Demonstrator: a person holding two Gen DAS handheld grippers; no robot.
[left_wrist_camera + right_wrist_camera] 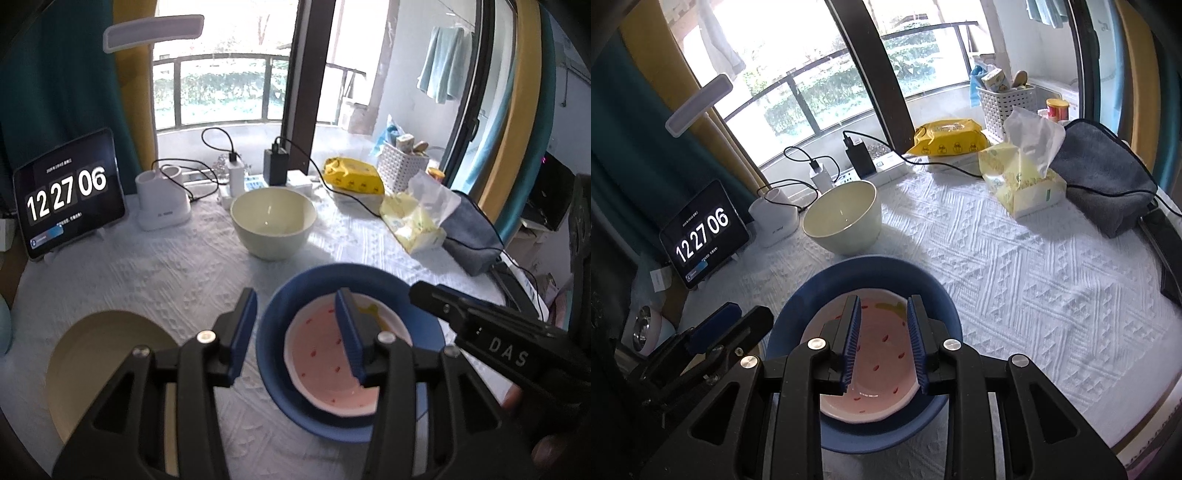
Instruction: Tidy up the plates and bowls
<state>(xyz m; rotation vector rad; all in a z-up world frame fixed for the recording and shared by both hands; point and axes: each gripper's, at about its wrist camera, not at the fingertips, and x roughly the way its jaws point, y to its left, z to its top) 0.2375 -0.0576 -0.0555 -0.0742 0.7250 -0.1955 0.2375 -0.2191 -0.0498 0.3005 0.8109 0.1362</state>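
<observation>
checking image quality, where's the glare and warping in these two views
Left wrist view: window blown out white, frame edges bowed by fisheye, tablet clock still legible. Right wrist view: same overexposed window, railing curved, sunlight falling on the tablecloth.

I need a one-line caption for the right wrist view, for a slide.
Right gripper open above a pink plate nested in a blue plate, cream bowl behind.
</observation>
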